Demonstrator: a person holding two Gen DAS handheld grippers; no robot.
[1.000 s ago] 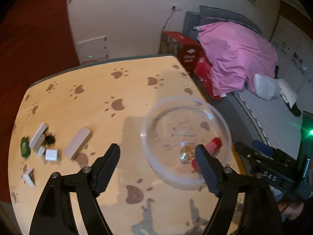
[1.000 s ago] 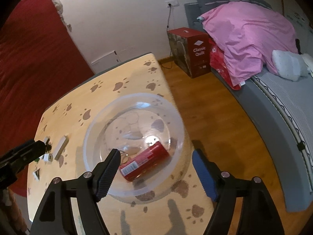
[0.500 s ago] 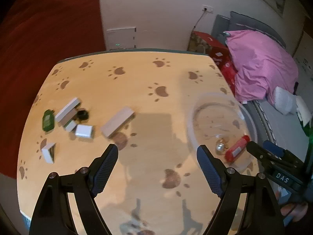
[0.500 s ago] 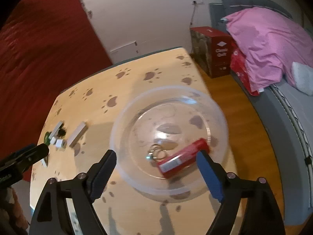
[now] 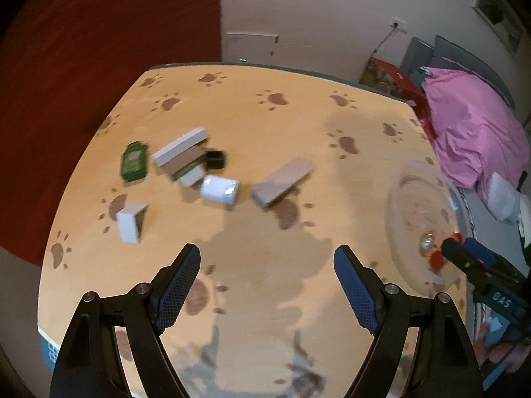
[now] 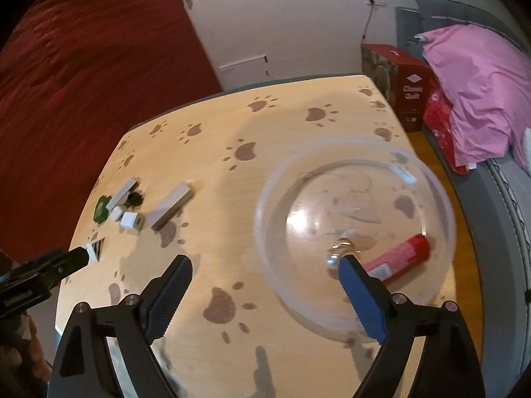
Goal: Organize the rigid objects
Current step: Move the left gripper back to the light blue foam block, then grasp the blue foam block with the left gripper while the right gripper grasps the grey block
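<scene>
- Hovering above the near part of the paw-print wooden table (image 5: 265, 126), the left gripper (image 5: 267, 275) has its jaws spread wide with nothing between them.
- Right gripper (image 6: 265, 285): jaws likewise spread and empty, over the near rim of the clear round plastic bowl (image 6: 441, 199).
- Bowl contents: a red cylindrical tube with a white label (image 6: 401, 260) lying on its side, and a small metal key ring (image 6: 338, 248) just beside it. Both appear already sorted.
- Loose items lie farther out on the table's left half, well apart from the bowl.
- Nearest of them: a small white box standing on edge (image 5: 131, 222).
- Beyond it: a white rounded block (image 5: 220, 189) and a long grey flat slab (image 5: 282, 180), close together but apart.
- Farther: a green rectangular case (image 5: 134, 161), a long white bar (image 5: 181, 146) resting tilted on other small pieces, and a black ring-shaped cap (image 5: 215, 159). This cluster touches; edges are blurred.
- Handling judgement: all look stiff and light. The grey slab is best pinched across its narrow width at mid-length; its smooth faces may slip.
- The tilted bar may topple if its neighbours are nudged.
</scene>
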